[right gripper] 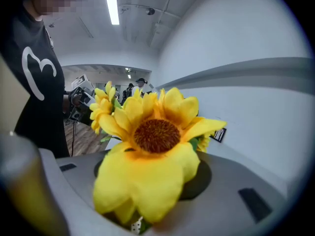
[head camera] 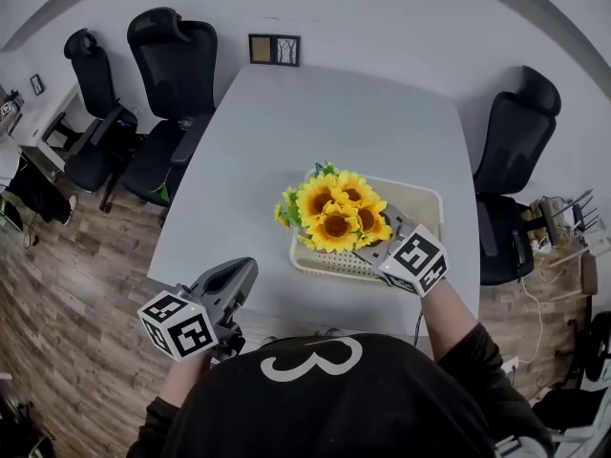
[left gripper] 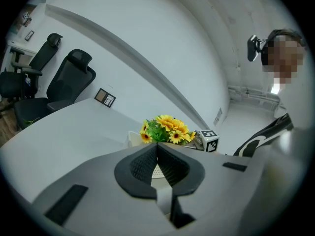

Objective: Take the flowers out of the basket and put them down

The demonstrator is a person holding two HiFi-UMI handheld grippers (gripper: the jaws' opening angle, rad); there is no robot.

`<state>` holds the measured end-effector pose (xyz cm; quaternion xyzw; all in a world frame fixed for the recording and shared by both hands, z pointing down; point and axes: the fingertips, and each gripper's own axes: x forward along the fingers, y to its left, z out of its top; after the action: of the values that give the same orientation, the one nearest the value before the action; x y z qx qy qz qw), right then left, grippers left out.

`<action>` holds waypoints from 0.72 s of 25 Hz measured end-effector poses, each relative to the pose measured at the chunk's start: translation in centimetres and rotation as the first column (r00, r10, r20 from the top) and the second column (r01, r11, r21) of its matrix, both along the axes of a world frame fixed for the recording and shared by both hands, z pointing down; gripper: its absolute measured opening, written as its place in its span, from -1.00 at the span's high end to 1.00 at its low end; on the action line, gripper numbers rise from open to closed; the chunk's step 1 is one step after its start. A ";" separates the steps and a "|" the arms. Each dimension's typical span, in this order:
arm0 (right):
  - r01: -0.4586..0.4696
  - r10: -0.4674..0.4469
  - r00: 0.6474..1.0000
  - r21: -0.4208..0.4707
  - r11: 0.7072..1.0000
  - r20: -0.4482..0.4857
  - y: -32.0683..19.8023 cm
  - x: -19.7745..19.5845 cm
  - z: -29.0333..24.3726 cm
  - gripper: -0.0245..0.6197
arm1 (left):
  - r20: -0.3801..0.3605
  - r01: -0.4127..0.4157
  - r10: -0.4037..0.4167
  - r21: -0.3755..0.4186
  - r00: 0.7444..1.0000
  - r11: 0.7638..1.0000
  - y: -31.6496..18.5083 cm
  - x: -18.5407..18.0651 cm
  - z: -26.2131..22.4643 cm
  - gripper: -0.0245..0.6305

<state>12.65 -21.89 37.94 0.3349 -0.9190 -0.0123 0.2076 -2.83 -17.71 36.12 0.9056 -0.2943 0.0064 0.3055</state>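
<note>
first, head view: the right gripper point(head camera: 370, 252) is clamped on a bunch of yellow flowers point(head camera: 336, 213), holding it over the left end of a pale basket point(head camera: 425, 201) that sits on a grey table point(head camera: 315, 122). the left gripper point(head camera: 243, 273) hovers near the table's front edge, well apart from the basket. black chairs point(head camera: 177, 74) stand around the table. next, left gripper view: its jaws are closed together at the tips with nothing between them; beyond them the flowers rise above the basket rim, the right gripper's marker cube point(left gripper: 209, 141) just beside. last, right gripper view: the jaws grip the bunch low down, one large bloom filling the space between them.
</note>
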 end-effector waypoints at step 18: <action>0.072 -0.076 0.996 0.079 0.994 0.040 -1.6 -19.1 -2.2 0.34 | -0.048 0.115 -0.114 0.002 0.992 0.993 -0.4 -16.3 1.8 0.89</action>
<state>-6.46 -23.53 35.72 0.3086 -0.9338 -0.0485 0.1741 -19.17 -18.12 37.94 0.8878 -0.3384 -0.0335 0.3100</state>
